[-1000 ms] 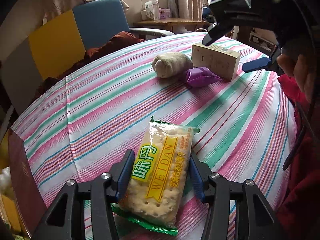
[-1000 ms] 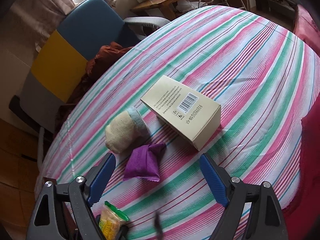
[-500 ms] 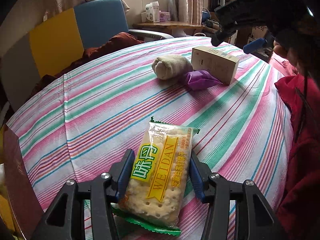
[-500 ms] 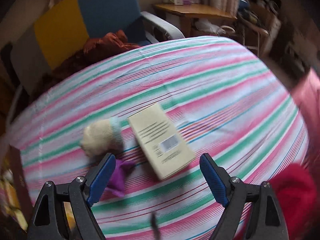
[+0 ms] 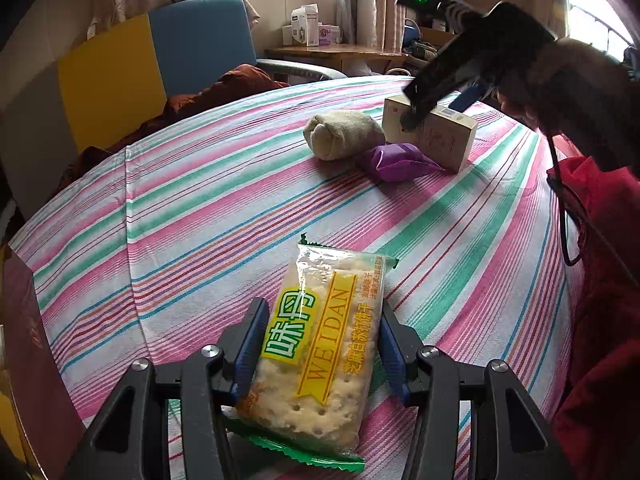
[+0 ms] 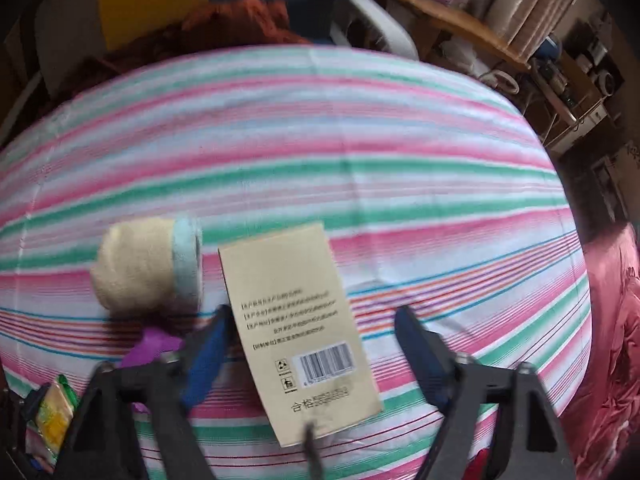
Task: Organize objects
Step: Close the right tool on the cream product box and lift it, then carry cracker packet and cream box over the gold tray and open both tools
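My left gripper is shut on a clear cracker packet with yellow and green print, held just above the striped tablecloth. Farther off lie a rolled beige sock, a purple sachet and a beige carton. My right gripper is open and hovers over the carton, one finger on each side of it. The sock and sachet lie left of it. The right gripper also shows in the left wrist view above the carton.
A blue and yellow chair with a rust-red cloth stands behind the table. A wooden desk with boxes is by the window. A dark red box sits at the table's left edge. A red sleeve is at right.
My right gripper has swung over and down onto the carton, which now lies between its open fingers. My left gripper has kept the cracker packet, nearly still.
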